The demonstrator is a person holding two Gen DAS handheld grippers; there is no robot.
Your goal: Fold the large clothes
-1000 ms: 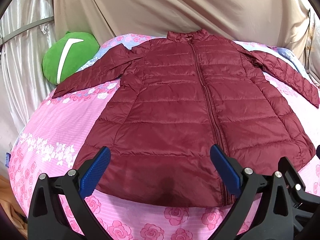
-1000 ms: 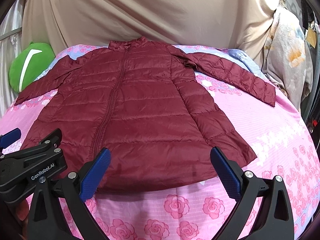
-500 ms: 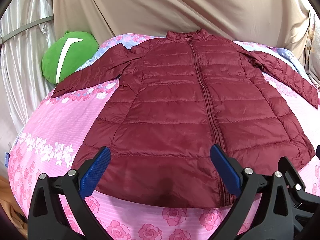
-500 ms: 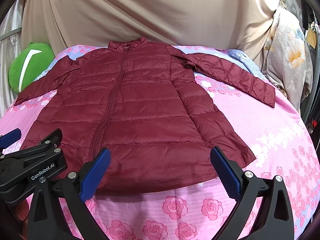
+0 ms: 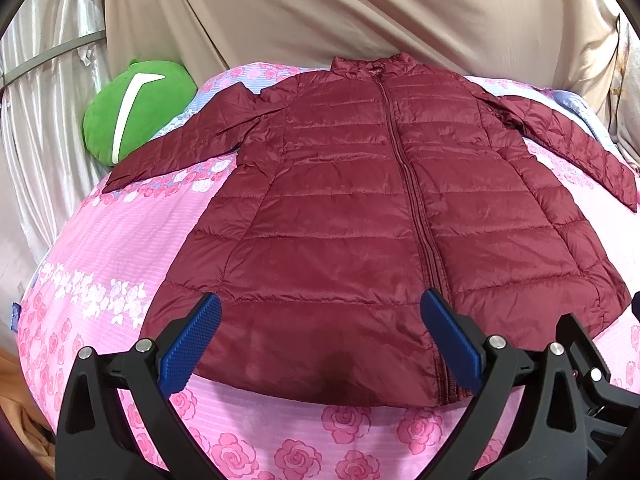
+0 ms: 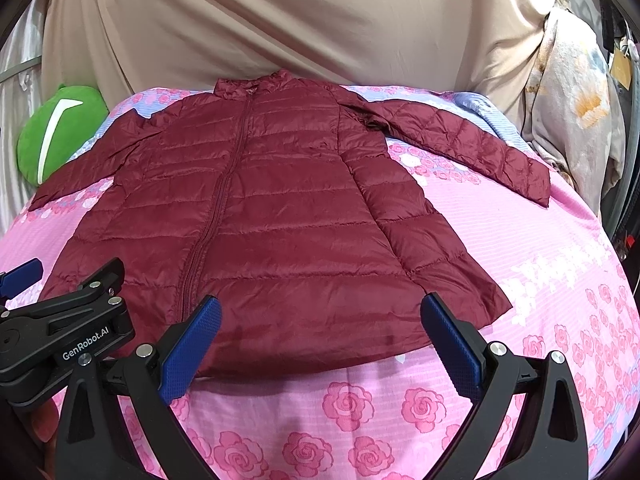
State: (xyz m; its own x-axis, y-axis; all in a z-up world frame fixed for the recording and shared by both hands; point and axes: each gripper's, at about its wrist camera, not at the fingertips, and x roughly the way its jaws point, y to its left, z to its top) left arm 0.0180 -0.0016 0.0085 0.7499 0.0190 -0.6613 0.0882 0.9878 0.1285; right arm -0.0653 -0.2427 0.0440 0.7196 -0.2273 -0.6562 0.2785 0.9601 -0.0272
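— Two of them in play: the left hand-held gripper and the right hand-held gripper, each with its blue pads spread wide apart and nothing between them. Both hover just short of the near hem.

— And the garment itself?

— One maroon quilted jacket lies flat on the bed, front up, zipped shut, collar at the far end by the beige drape. Its hem is nearest the hand-held grippers.

— Any fold made yet?

— None that I can see. The left sleeve stretches out toward the green cushion, the right sleeve reaches out the other side, and the body is fully spread. I judge the task to be at its very start: laid out and smoothed, nothing turned in.

— So what is left?

— Likely everything: sleeves in, sides over, then hem up toward the collar.

— Counts?

— One jacket, two sleeves, two hand-held grippers, one green cushion, one pink rose-print bed cover, and one pale patterned cloth hanging at the right.
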